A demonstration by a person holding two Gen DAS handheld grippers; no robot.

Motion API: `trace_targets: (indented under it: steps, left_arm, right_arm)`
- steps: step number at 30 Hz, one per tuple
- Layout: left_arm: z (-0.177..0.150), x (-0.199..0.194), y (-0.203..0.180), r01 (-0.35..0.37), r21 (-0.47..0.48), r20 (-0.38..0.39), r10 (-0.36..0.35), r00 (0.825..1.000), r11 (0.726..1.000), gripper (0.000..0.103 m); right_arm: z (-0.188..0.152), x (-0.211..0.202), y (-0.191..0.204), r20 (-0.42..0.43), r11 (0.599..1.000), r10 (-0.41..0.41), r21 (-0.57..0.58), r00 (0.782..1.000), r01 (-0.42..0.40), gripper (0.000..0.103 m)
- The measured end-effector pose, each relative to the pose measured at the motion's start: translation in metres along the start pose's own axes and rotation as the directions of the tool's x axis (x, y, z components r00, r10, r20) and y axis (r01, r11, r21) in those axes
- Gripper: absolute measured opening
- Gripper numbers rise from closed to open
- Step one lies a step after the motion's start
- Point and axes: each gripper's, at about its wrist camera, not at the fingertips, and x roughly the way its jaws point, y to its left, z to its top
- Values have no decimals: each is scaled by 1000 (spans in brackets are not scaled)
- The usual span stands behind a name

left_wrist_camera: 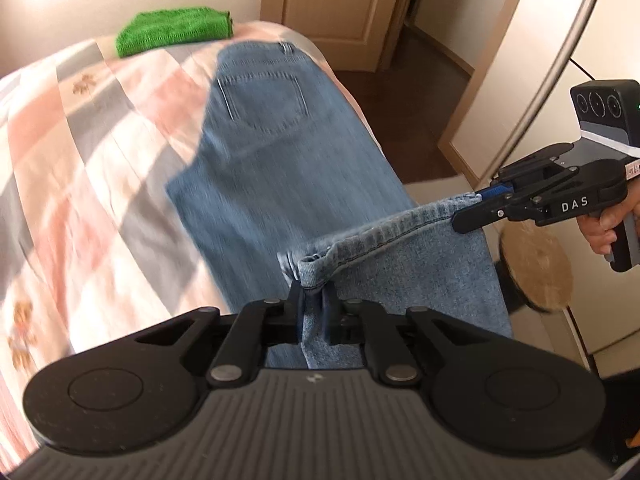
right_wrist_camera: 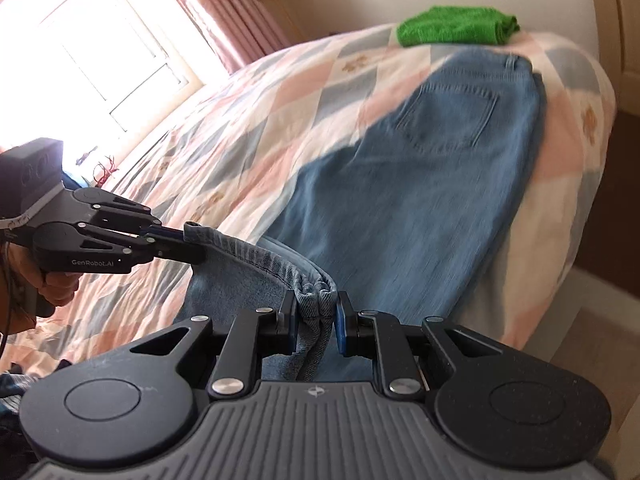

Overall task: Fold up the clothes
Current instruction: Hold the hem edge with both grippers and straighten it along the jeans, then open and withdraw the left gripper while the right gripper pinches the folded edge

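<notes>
Jeans (left_wrist_camera: 276, 184) lie blurred along the bed (left_wrist_camera: 80, 152), hem raised; left tool (left_wrist_camera: 314, 304) and right tool (right_wrist_camera: 316, 312) each pinch a hem corner, fabric hiding their tips.

A patchwork bedspread (left_wrist_camera: 100, 152) in pink, grey and white squares covers the bed. A folded green towel (left_wrist_camera: 176, 30) lies on it near the far edge. A window (right_wrist_camera: 100, 40) with pink curtains (right_wrist_camera: 224, 12) stands behind. A round wooden stool (left_wrist_camera: 536, 266) sits on the floor beside a wooden door (left_wrist_camera: 332, 4).
</notes>
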Motion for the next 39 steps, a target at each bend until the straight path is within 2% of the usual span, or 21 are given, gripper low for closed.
trace_targets:
  steps: [5,7,9,11,13,14,17,20,23,24,28,31,34,36,37,38,39]
  left_arm:
    - [32,23,15,-15,-7,19,15,1000,1000,5]
    - [38,39,25,0,-60,-7,0,1000,998,6]
    - [39,61,37,18,-146,-49,-25,999,989,5]
    - [31,80,43,24,-197,-90,-43,995,980,10]
    - [25,95,46,29,-236,-123,-60,991,971,10]
    - [25,100,46,23,-251,-138,-59,989,968,10]
    - [24,90,41,41,-292,-101,-74,992,956,10]
    - [24,90,32,59,-318,-82,-89,993,946,13]
    - [19,105,22,27,-292,-150,-74,986,956,14]
    - [16,109,20,18,-292,-174,-71,982,956,14]
    - [6,106,10,37,-341,-174,-102,979,939,17]
    - [-3,102,-7,2,-356,-187,-73,980,935,19]
    - [-12,102,-22,-40,-364,-204,-38,978,930,19]
    - [-16,100,-27,-56,-377,-192,-18,981,925,20]
    - [-18,99,-29,-64,-383,-186,-9,983,921,20]
    - [-20,98,-31,-78,-390,-181,7,983,918,20]
    - [-21,95,-33,-87,-397,-177,17,984,914,20]
  right_arm:
    - [29,8,-31,21,1000,-20,-19,1000,21,17]
    - [34,25,-50,-16,1000,-4,12,1000,4,17]
    - [25,41,-69,-75,998,-21,49,997,25,18]
    - [10,58,-94,-133,990,-23,137,991,42,18]
    - [3,61,-114,-113,970,47,242,992,-18,19]
    - [4,62,-122,-106,958,93,279,990,-60,26]
    - [15,67,-136,-104,944,188,293,977,-150,29]
    - [25,80,-146,-135,927,275,301,952,-225,34]
    - [27,97,-150,-196,913,331,315,923,-260,35]
    - [28,101,-149,-210,911,347,309,914,-274,35]
    - [40,116,-146,-271,896,417,285,867,-341,35]
    - [55,132,-137,-335,896,439,236,834,-377,35]
    - [67,148,-123,-390,904,428,185,816,-386,35]
    - [72,155,-110,-428,921,384,111,818,-374,32]
    - [74,158,-103,-444,927,359,66,821,-369,26]
    - [75,156,-95,-449,931,326,2,832,-364,12]
    - [76,154,-87,-451,932,294,-62,843,-358,12]
